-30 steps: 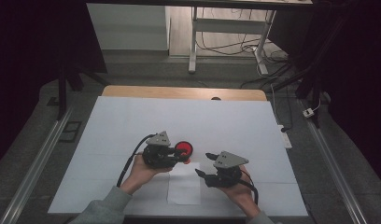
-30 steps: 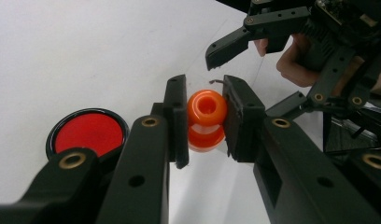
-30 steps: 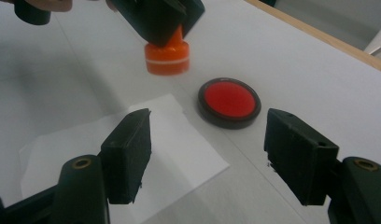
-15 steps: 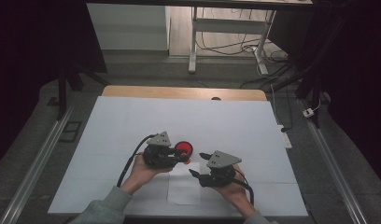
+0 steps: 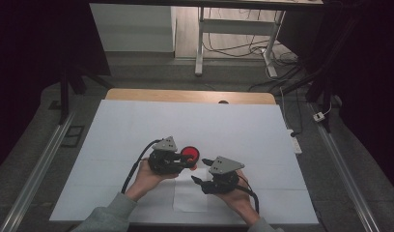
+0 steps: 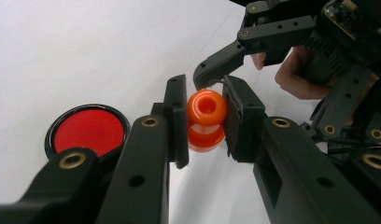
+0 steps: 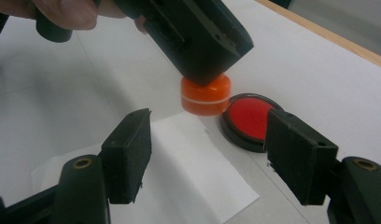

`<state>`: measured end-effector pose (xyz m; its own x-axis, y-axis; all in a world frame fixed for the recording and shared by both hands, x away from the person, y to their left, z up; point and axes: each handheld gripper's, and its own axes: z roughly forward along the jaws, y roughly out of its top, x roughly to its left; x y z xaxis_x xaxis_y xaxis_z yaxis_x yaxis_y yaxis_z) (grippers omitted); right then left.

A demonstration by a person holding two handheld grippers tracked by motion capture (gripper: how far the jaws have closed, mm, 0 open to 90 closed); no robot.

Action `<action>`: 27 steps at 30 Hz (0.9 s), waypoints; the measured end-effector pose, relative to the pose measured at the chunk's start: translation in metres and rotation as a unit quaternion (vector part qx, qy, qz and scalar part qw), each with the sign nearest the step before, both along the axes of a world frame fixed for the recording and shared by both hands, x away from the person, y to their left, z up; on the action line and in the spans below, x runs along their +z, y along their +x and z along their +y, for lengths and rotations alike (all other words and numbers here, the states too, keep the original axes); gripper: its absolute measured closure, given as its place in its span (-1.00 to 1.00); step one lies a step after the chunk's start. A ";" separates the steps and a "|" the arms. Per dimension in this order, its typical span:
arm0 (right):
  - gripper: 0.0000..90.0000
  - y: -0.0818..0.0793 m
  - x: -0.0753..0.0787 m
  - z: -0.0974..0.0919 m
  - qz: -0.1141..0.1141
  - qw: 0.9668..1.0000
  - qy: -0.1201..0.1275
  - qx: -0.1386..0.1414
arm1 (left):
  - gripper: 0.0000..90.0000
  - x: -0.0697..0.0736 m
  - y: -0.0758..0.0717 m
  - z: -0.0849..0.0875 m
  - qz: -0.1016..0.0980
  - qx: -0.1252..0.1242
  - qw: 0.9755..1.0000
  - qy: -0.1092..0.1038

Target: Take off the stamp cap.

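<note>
My left gripper (image 6: 205, 100) is shut on a small round orange stamp (image 6: 206, 119), its pads pressing on both sides. The stamp (image 7: 206, 97) stands upright with its base at the far corner of a white paper sheet (image 7: 193, 168). A round red ink pad (image 7: 251, 119) with a black rim lies right beside it. My right gripper (image 7: 209, 149) is open just in front of the stamp, with nothing between its pads. In the high view the left gripper (image 5: 191, 164) and right gripper (image 5: 197, 180) sit close together near the ink pad (image 5: 189, 153).
A white mat (image 5: 137, 130) covers the table, with a wooden edge (image 5: 185, 95) at the far side. The paper sheet (image 5: 189, 195) lies near the front edge. Metal rails (image 5: 40, 164) run along both sides.
My right gripper has edged slightly to the left, closer to the left gripper. The left gripper and the stamp have stayed put.
</note>
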<state>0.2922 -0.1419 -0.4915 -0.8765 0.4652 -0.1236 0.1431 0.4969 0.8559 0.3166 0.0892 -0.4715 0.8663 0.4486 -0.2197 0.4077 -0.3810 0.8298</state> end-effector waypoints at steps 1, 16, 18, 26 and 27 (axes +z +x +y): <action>-0.30 0.000 0.000 0.001 -0.001 1.000 -0.002 0.000 | 0.61 0.000 0.000 0.000 0.000 0.000 1.000 -0.001; -0.05 0.000 -0.003 0.013 -0.005 1.000 -0.007 -0.005 | 0.61 0.000 -0.001 -0.002 -0.001 -0.003 1.000 0.002; 0.01 0.000 -0.003 0.013 -0.007 1.000 -0.008 -0.008 | 0.61 0.000 -0.001 -0.002 0.000 -0.004 1.000 0.002; 0.15 0.001 -0.003 0.014 0.000 1.000 -0.006 -0.012 | 0.61 -0.001 -0.001 -0.003 -0.001 -0.005 1.000 0.002; 0.17 0.001 -0.004 0.015 0.000 1.000 -0.007 -0.012 | 0.61 0.000 -0.001 -0.003 -0.001 -0.006 1.000 0.002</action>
<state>0.2935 -0.1272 -0.4950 -0.8647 0.4852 -0.1299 0.1556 0.5046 0.8492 0.3153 0.0859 -0.4720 0.8718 0.4396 -0.2162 0.4017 -0.3889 0.8291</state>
